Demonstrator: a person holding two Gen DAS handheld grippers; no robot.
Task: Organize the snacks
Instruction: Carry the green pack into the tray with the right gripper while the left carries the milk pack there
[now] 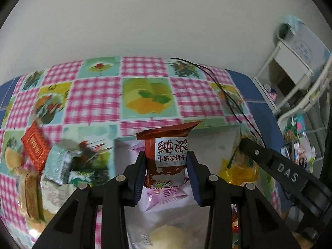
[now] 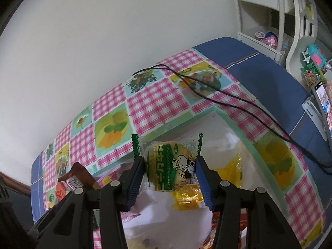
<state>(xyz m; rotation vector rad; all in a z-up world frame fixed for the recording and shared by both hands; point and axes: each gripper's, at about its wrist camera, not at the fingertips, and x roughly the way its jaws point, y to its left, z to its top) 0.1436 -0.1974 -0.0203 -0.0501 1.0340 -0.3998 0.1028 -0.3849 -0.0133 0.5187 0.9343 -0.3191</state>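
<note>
My left gripper [image 1: 167, 172] clamps a glossy red-brown foil biscuit packet [image 1: 166, 155], upright above a shallow white box [image 1: 215, 141]; my right gripper [image 2: 170, 178] pinches a clear, green-printed round cracker pack with serrated ends [image 2: 171, 166] over crinkly yellow wrappers [image 2: 230, 166], on a checked pink vinyl tablecloth [image 2: 153, 101]

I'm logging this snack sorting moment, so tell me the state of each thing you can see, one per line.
Left claw: shut on the brown milk-biscuit packet.
Brown milk-biscuit packet: sealed, upright, held above the white box.
Right claw: shut on the green-edged clear biscuit packet.
Green-edged clear biscuit packet: sealed, held over the box.
White box: open, holding a pink packet.
Loose snacks: lying on the checked tablecloth.
</note>
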